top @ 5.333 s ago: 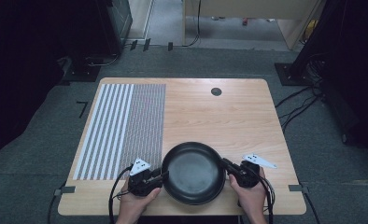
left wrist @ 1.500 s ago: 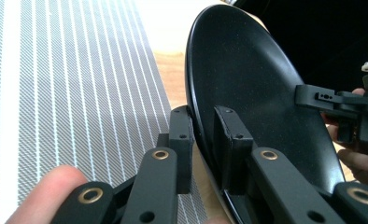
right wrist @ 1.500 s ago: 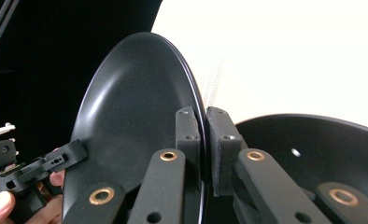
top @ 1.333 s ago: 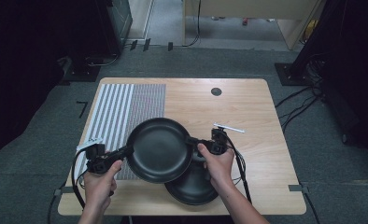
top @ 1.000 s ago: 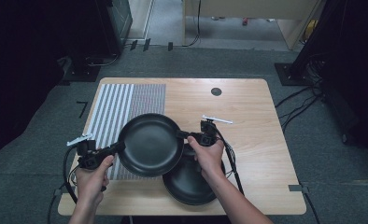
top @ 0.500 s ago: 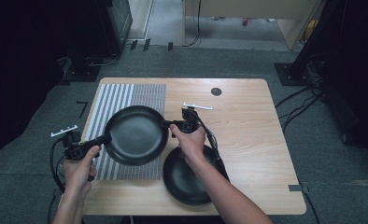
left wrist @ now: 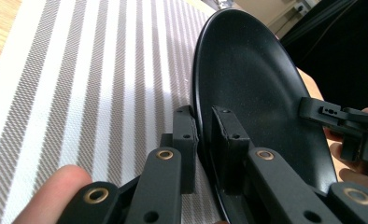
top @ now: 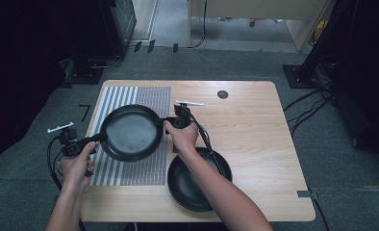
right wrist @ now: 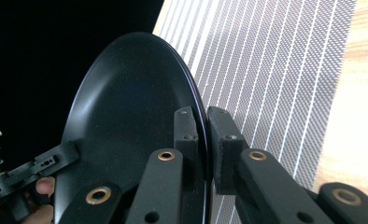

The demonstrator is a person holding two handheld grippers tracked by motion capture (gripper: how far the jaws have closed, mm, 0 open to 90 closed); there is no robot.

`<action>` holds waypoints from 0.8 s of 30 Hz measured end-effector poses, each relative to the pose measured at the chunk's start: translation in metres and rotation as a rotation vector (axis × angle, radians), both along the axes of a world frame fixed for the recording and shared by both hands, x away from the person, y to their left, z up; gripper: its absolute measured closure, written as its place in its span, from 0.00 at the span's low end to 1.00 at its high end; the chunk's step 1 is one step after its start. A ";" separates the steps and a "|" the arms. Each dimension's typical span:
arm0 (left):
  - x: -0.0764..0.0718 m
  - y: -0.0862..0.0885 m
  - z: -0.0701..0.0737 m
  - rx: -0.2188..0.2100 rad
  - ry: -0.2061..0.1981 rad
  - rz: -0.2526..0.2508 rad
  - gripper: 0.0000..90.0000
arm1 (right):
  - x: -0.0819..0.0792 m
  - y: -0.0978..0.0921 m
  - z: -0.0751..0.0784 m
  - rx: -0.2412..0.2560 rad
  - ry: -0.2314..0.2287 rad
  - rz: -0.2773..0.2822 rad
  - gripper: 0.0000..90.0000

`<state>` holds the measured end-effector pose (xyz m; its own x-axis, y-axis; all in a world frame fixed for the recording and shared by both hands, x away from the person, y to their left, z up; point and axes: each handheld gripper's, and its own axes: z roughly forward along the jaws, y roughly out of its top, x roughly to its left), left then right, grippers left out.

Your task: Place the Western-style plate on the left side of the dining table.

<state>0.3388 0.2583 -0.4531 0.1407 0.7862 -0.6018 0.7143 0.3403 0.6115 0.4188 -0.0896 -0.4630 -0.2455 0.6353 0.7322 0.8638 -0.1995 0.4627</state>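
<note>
A second black pan (top: pixel 197 180) sits alone near the desk's (top: pixel 255 125) near edge. The upper pan (top: pixel 131 132) has moved left and away over the striped mat (top: pixel 130 171) by the left edge. The left gripper (top: pixel 84 141) and right gripper (top: pixel 170 121) stay clenched on its opposite rims, so it probably gets set down there.

Three cameras: one fixed high, two riding the grippers

We look forward and down from above the table's (top: pixel 255 125) near edge, far enough to take in all of it and the floor around. Our left gripper (left wrist: pixel 203 135) camera sits tight behind its jaws, facing 1 o'clock across the black plate (left wrist: pixel 261 102) and striped mat (left wrist: pixel 88 84); our right gripper (right wrist: pixel 203 135) camera faces 11 o'clock, equally close. All three views share plate and mat
</note>
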 end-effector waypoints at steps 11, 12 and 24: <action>0.032 0.012 -0.022 -0.004 0.057 0.019 0.90 | 0.026 0.017 -0.020 -0.035 0.030 -0.031 0.92; 0.035 0.013 -0.025 -0.007 0.060 0.020 0.90 | 0.028 0.018 -0.022 -0.039 0.030 -0.033 0.92; 0.059 0.015 -0.041 -0.006 0.093 0.040 0.90 | 0.048 0.025 -0.038 -0.063 0.052 -0.059 0.92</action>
<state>0.3980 0.2729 -0.4946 0.0524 0.7862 -0.6158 0.7538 0.3733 0.5408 0.4665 -0.0642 -0.5006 -0.1686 0.6924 0.7015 0.8747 -0.2229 0.4303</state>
